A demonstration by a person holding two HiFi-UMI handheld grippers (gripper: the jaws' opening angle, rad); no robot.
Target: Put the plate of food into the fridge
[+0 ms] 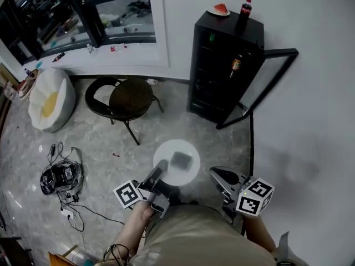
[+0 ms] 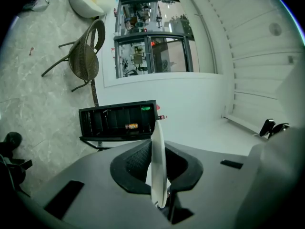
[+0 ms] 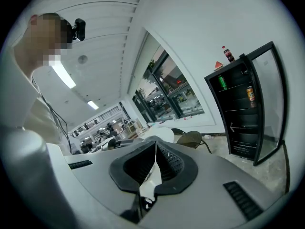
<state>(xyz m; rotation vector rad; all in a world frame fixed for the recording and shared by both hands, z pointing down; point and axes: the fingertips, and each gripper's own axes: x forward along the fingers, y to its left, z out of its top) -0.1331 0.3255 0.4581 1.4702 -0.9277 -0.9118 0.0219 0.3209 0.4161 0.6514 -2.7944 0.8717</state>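
The left gripper [image 1: 161,169] was clamped on the near rim of the plate [image 1: 194,173], held flat and face up well short of the open fridge [image 1: 219,71]. The right gripper [image 1: 216,173] hung closed and empty, equally short of it. Being round, the plate had no long axis and its free edge pointed at the fridge. It looked stiff, smooth and breakable, so this one-sided rim grip probably needed it kept level or the food [image 1: 181,159] might slide.

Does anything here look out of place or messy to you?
A tangle of cables lies loose on the floor, easy to trip over. A watermelon slice sits on top of the open fridge, not inside.
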